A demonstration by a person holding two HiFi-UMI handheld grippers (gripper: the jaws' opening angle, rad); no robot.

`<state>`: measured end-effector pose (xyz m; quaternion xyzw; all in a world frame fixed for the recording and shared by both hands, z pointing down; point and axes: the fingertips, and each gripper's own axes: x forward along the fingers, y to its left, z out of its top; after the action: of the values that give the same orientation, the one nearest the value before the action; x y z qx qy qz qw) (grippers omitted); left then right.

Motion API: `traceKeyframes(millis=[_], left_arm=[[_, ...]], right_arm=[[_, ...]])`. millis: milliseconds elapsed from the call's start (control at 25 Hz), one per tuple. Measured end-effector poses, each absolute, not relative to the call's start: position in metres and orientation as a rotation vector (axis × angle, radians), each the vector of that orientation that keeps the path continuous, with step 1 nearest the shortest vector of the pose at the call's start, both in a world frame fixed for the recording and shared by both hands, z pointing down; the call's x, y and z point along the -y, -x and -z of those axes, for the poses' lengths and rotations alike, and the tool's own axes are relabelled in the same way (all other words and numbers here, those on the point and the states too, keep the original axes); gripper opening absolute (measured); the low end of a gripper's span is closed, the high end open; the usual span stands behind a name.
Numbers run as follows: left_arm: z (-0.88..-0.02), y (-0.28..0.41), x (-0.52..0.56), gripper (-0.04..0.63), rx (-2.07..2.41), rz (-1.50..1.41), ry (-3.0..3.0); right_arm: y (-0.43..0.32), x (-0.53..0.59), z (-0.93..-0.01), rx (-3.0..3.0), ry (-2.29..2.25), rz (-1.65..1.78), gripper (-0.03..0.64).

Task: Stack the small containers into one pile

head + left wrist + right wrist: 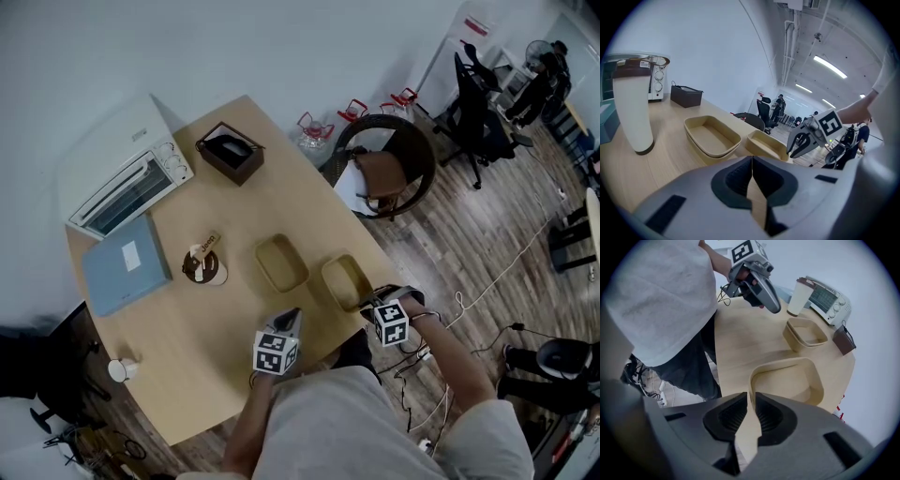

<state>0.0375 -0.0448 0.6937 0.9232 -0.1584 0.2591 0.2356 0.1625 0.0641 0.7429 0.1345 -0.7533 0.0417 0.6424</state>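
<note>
Containers: two tan tubs, shallow, rectangular with rounded corners, open side up, both empty. The left container [281,262] and the right container [345,281] sit side by side on the wooden surface [178,328], apart, not stacked. Their long axes are roughly parallel and run away from the person, slanting to upper left in the head view. The right one lies close to the surface's edge.

Right gripper [371,302]: points steeply down at the near end of the right container. Its jaws stand a narrow gap apart, the tub's end wall lined up with that gap at the tips; pads not seen pressing on it. The forearm comes in from lower right.

Left gripper [291,317]: jaws closed together, nothing between them. It is tilted moderately down, held over bare surface just short of the left container and aimed toward it.

Further out: lidded cup [202,265], blue book [125,262], dark box [230,152], toaster oven [131,183], small white cup [120,370] near the left edge.
</note>
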Motion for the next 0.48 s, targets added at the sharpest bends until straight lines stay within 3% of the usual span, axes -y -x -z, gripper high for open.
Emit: traceKeyframes(millis=[480], left_arm=[[-0.6916, -0.0308, 0.0526, 0.006, 0.467, -0.698, -2.525]], right_arm=[[-0.1653, -0.0551, -0.7462, 1.666, -0.231, -0.014, 0.022]])
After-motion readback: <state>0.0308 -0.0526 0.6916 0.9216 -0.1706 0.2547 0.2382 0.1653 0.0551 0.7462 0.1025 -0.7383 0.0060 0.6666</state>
